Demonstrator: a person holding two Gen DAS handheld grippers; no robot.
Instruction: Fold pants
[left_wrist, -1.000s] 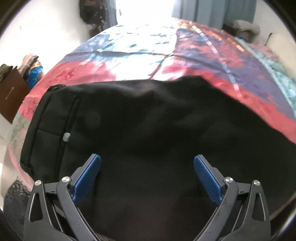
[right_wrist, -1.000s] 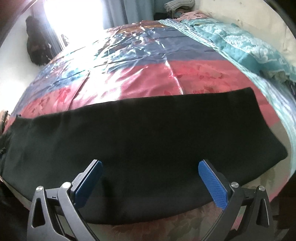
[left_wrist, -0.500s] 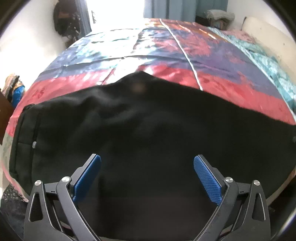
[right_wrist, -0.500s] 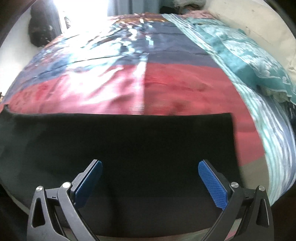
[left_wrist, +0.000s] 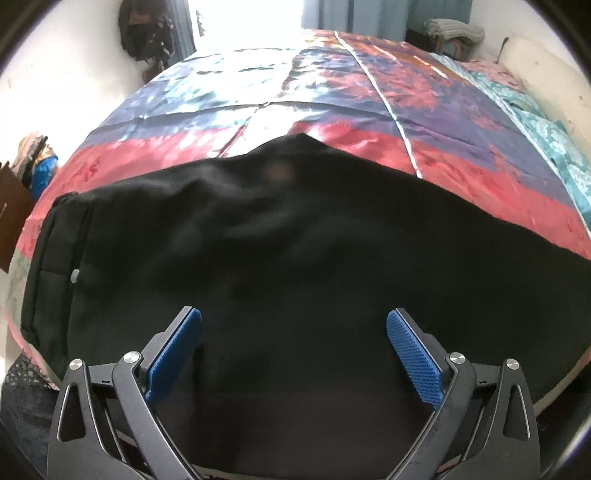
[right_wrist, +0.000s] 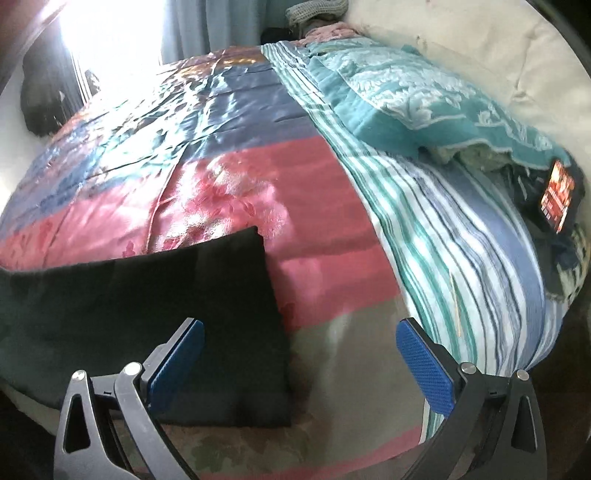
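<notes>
Black fabric fills most of what I see: the pants (left_wrist: 295, 266) lie flat along the near edge of the bed, already doubled leg on leg as far as I can judge, since only one long dark band shows. In the left wrist view the waistband (left_wrist: 51, 266) sits at the left of the frame with a small pale button (left_wrist: 75, 275) beside it, and the seat makes a point at upper centre. In the right wrist view the hem end (right_wrist: 258, 295) cuts across the lower left of the frame, square and flat. I take it the garment was laid lengthwise near the edge so both ends are within reach for the next fold. My left gripper (left_wrist: 294, 354) hovers over the middle of the cloth, jaws spread wide, nothing between the blue pads (left_wrist: 413, 362). My right gripper (right_wrist: 300, 363) is likewise spread and empty, aimed just past the hem, with its left pad over the cloth and its right pad over the bedspread (right_wrist: 229, 192). That placement suggests I am lining up to take the hem corner and carry it toward the waistband. Shiny satin under the pants may let them slide when pulled, so I would pinch both layers together. At the right of the frame lie a striped sheet (right_wrist: 443, 258), a teal quilt (right_wrist: 424, 103) and a lit phone (right_wrist: 557, 195), well apart from the work.
</notes>
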